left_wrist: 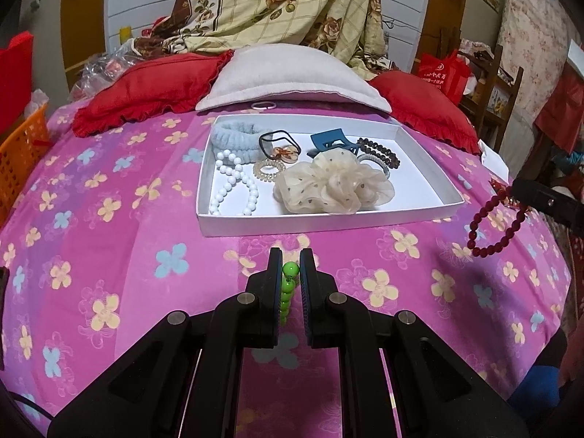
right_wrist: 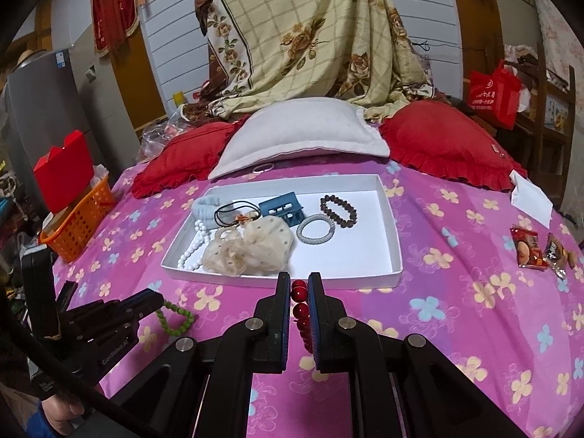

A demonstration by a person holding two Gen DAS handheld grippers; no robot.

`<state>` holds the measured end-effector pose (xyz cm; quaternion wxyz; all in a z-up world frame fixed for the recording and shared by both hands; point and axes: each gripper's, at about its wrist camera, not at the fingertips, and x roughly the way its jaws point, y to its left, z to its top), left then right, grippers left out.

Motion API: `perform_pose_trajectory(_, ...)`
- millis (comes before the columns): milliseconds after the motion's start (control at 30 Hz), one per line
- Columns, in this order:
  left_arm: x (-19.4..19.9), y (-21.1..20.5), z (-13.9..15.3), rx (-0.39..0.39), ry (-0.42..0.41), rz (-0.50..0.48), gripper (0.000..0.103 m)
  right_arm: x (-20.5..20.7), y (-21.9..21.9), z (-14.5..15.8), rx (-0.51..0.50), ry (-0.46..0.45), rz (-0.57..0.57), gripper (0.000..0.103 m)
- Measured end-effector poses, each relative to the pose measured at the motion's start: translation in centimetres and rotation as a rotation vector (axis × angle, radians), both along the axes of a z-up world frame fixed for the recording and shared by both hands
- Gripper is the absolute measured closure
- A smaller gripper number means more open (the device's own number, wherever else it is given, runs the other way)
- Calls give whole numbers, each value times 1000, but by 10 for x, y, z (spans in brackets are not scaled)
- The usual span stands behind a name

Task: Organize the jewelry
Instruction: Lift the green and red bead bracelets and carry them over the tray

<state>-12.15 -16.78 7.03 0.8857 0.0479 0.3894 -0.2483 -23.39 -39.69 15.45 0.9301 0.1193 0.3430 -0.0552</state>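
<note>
A white tray (left_wrist: pixel 233 224) sits on the pink flowered bedspread and holds several hair ties and bracelets, among them a cream scrunchie (left_wrist: pixel 334 186) and white beads (left_wrist: pixel 233 182). My left gripper (left_wrist: pixel 291 259) is shut on a green bead bracelet (left_wrist: pixel 288 288), just in front of the tray's near wall. My right gripper (right_wrist: pixel 300 281) is shut on a dark red bead bracelet (right_wrist: pixel 301 310), near the tray's (right_wrist: pixel 396 252) front edge. In the left wrist view the red bracelet (left_wrist: pixel 492 222) hangs from the right gripper (left_wrist: pixel 518 193). In the right wrist view the green bracelet (right_wrist: pixel 175 315) hangs from the left gripper (right_wrist: pixel 155 301).
A grey pillow (left_wrist: pixel 288 76) and red cushions (left_wrist: pixel 146 87) lie behind the tray, with a small ring (left_wrist: pixel 262 106) at the pillow's edge. An orange basket (right_wrist: pixel 78 219) stands at the left. Snack packets (right_wrist: pixel 529 252) and white paper (right_wrist: pixel 531 197) lie at the right.
</note>
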Motion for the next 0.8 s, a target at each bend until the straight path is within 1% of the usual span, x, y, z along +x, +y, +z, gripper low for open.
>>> perform_pose_trajectory(200, 1, 17, -7, -42, 26, 24, 95, 3, -12, 6, 19, -20, 10, 94)
perform_pose_trajectory(400, -5, 15, -2, -29, 69, 34, 95, 9, -32, 1, 48, -28, 40, 94)
perform_pose_trajectory(500, -14, 11, 11, -17, 73, 13, 95, 13, -42, -4, 63, -28, 60, 94)
perform_pose_trajectory(567, -17, 9, 21, -27, 81, 1, 95, 15, -49, -6, 71, -33, 75, 94)
perform_pose_trajectory(800, -16, 2, 59, -104, 93, 10, 95, 10, -63, -2, 60, -53, 125, 94)
